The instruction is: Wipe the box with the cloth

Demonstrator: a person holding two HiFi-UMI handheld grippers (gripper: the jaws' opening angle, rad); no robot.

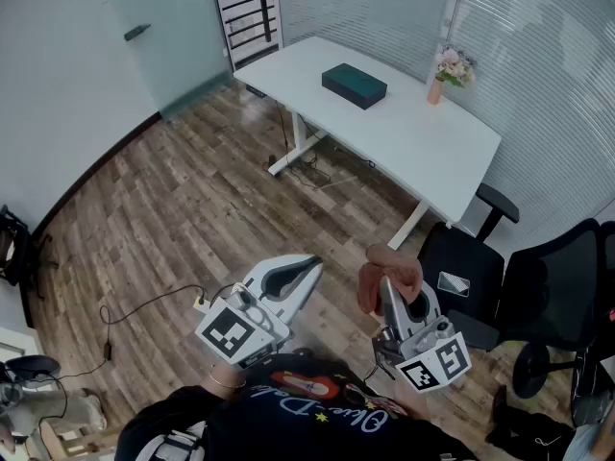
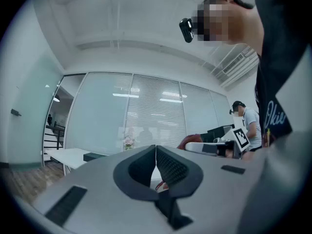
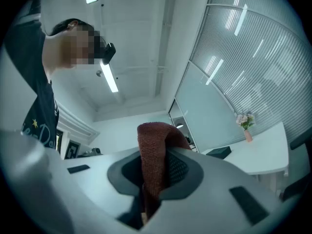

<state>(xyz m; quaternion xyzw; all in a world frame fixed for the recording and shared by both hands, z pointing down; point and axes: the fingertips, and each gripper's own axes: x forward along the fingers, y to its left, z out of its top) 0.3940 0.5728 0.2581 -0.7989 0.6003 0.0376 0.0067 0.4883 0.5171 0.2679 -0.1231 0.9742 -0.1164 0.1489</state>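
Observation:
A dark teal box (image 1: 354,85) lies on the white table (image 1: 413,147) far ahead; it also shows small in the left gripper view, box (image 2: 94,156), and in the right gripper view, box (image 3: 219,152). My right gripper (image 1: 382,279) is shut on a reddish-brown cloth (image 1: 388,273), which drapes over its jaws, cloth (image 3: 155,162). My left gripper (image 1: 306,266) is shut with nothing in it, its pads (image 2: 165,165) pressed together. Both grippers are held close to my body, well short of the table.
A small vase of flowers (image 1: 450,70) stands near the table's far edge. Black office chairs (image 1: 480,277) sit to the right of me. A cable (image 1: 144,305) trails on the wooden floor at the left. Another person (image 2: 246,123) stands in the background.

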